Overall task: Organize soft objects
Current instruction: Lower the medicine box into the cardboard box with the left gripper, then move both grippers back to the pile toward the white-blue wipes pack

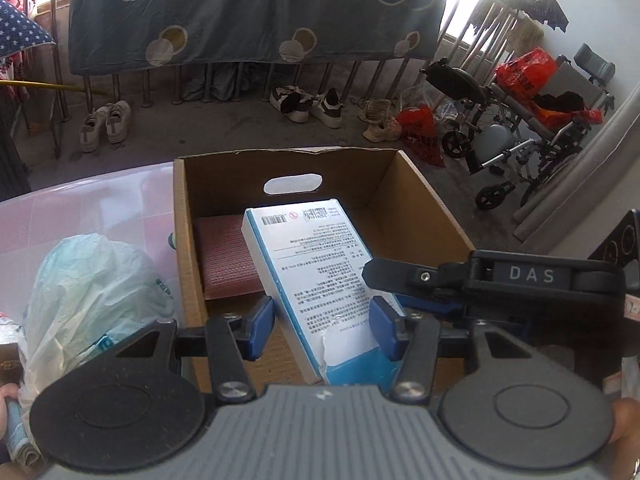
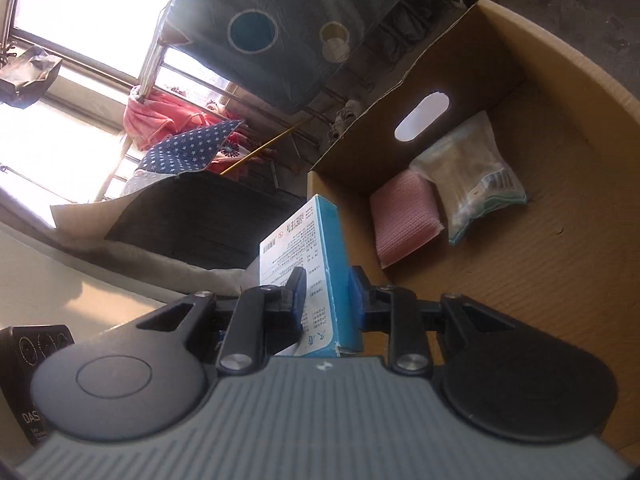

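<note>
White-and-blue carton over an open cardboard box that already holds two soft packs

The white-and-blue carton [image 1: 316, 280] is a flat rectangular pack, its broad white face covered in fine print with barcodes near the far end, its narrow sides blue, and one near corner torn; it is tilted above the cardboard box [image 1: 420, 208], far end raised. The box is open-topped and brown, with an oval handle hole in its end wall, and stands on the pink bench [image 1: 80, 208]. On its floor by that wall a pink ribbed pad [image 2: 406, 218] lies flat, just beside a clear plastic pouch [image 2: 472, 184] with pale contents.
</note>
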